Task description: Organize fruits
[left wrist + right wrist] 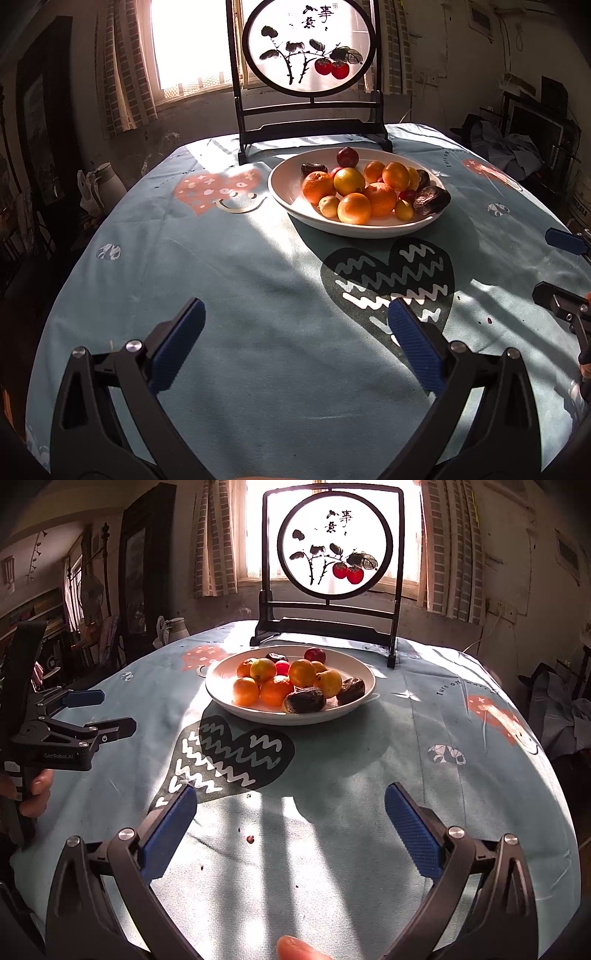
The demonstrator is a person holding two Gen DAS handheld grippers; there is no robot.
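A white plate [279,184] stands on the far half of the table, holding several oranges [380,198], small yellow fruits [328,205], a red plum [347,156] and dark wrinkled fruits [431,199]. In the right wrist view the same plate [221,698] shows an orange [245,691], the plum [314,654] and a dark fruit [306,700] at its front. My left gripper [295,314] hovers open and empty over the near cloth, well short of the plate. My right gripper [291,794] is likewise open and empty. Each gripper appears at the edge of the other's view: right gripper [543,262], left gripper [118,710].
A dark-framed round screen [310,44] painted with red persimmons stands just behind the plate. The table wears a light blue cloth [258,258] with heart prints. A white jug [109,181] sits beyond the left table edge. Small crumbs [250,838] lie near the right gripper.
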